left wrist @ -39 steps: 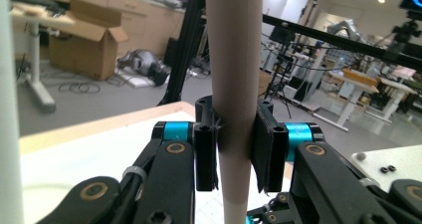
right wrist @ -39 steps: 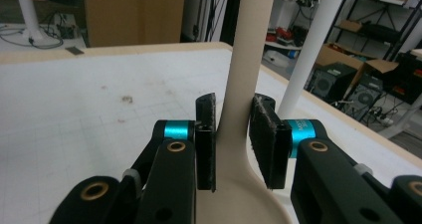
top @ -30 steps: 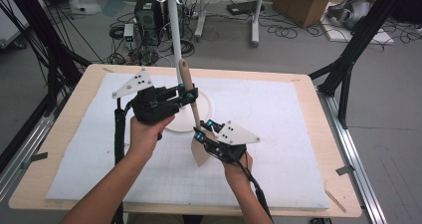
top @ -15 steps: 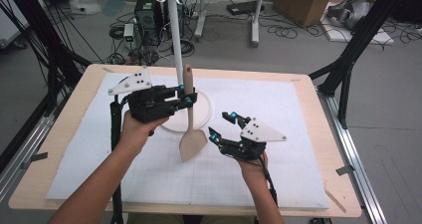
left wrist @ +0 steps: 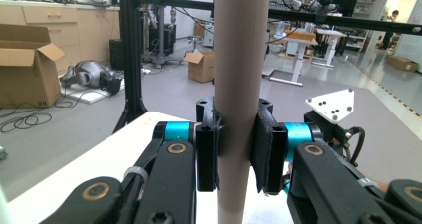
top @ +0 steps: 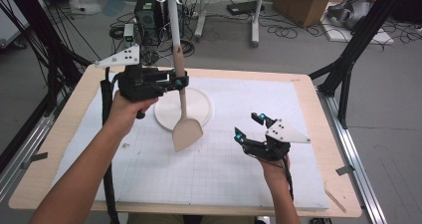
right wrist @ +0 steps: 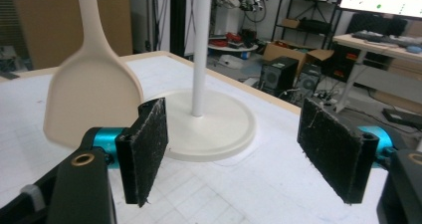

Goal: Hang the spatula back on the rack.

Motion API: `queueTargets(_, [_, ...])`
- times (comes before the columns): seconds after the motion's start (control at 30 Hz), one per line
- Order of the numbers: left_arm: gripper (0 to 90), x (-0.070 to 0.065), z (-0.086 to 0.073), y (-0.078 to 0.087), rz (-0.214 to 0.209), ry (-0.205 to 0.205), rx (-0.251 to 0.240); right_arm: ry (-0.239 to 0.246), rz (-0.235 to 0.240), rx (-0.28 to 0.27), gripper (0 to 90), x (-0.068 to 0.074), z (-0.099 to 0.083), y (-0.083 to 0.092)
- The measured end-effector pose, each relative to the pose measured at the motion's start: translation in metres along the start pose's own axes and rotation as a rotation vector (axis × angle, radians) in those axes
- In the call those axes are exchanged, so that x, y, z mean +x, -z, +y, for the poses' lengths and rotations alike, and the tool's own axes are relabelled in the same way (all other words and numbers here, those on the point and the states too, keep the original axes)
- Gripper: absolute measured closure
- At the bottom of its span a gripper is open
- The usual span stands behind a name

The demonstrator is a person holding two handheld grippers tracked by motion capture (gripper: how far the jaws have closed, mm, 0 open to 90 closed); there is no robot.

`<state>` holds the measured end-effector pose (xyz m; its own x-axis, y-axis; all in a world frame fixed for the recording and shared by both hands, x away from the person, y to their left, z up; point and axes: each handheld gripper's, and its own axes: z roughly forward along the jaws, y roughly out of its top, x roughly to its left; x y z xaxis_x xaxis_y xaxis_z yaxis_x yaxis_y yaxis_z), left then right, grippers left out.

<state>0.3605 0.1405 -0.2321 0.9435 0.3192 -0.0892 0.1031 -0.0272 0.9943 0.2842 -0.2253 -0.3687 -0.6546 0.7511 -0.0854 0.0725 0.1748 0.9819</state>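
A beige spatula (top: pixel 185 127) hangs upright over the white mat, blade down and handle up. My left gripper (top: pixel 178 82) is shut on its handle (left wrist: pixel 238 99), with both pads pressed against the round shaft. The blade (right wrist: pixel 89 97) floats just left of the stand's round base (right wrist: pixel 219 129). A white utensil stand (top: pixel 175 30) with hooks at its top rises from that base (top: pixel 199 115). My right gripper (top: pixel 248 126) sits low at the right of the mat, clear of the spatula. Its jaws have just been opening, and nothing lies between its pads (right wrist: pixel 147 149).
The wooden table (top: pixel 318 134) carries a white gridded mat (top: pixel 214 164). Black frame legs (top: pixel 348 69) stand at the table's right and left. Cardboard boxes, cables and computer gear lie on the floor beyond the far edge.
The right gripper let go of the spatula's blade, opened and drew off to the right. The left gripper lifted the spatula by its handle and now holds it alone.
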Motion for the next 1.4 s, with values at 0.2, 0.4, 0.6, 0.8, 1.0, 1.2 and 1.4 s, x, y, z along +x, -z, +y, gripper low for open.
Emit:
queueTargets(0.2, [74.8, 0.013, 0.018, 0.0, 0.014, -0.007, 0.012, 0.003, -0.006, 0.008, 27.0, -0.003, -0.003, 0.001])
queueTargets(0.4, [74.8, 0.024, 0.031, -0.006, 0.036, -0.013, 0.02, 0.002, -0.009, 0.009, 27.0, -0.003, -0.003, 0.0])
queueTargets(0.6, [74.8, 0.034, 0.041, -0.013, 0.045, -0.007, 0.033, -0.001, -0.01, 0.007, 27.0, -0.004, -0.004, 0.001])
queueTargets(0.8, [74.8, 0.046, 0.055, -0.019, 0.059, -0.001, 0.033, 0.012, -0.01, -0.001, 27.0, -0.002, -0.003, 0.0])
queueTargets(1.0, [74.8, 0.052, 0.06, -0.025, 0.064, 0.0, 0.049, 0.011, -0.007, -0.007, 27.0, -0.003, -0.003, 0.001])
queueTargets(1.2, [74.8, 0.057, 0.058, -0.026, 0.063, 0.019, 0.042, 0.017, -0.007, -0.014, 27.1, -0.003, -0.002, 0.003])
queueTargets(1.4, [74.8, 0.063, 0.056, -0.026, 0.076, 0.042, 0.05, 0.014, -0.009, -0.017, 27.1, -0.003, -0.002, 0.004])
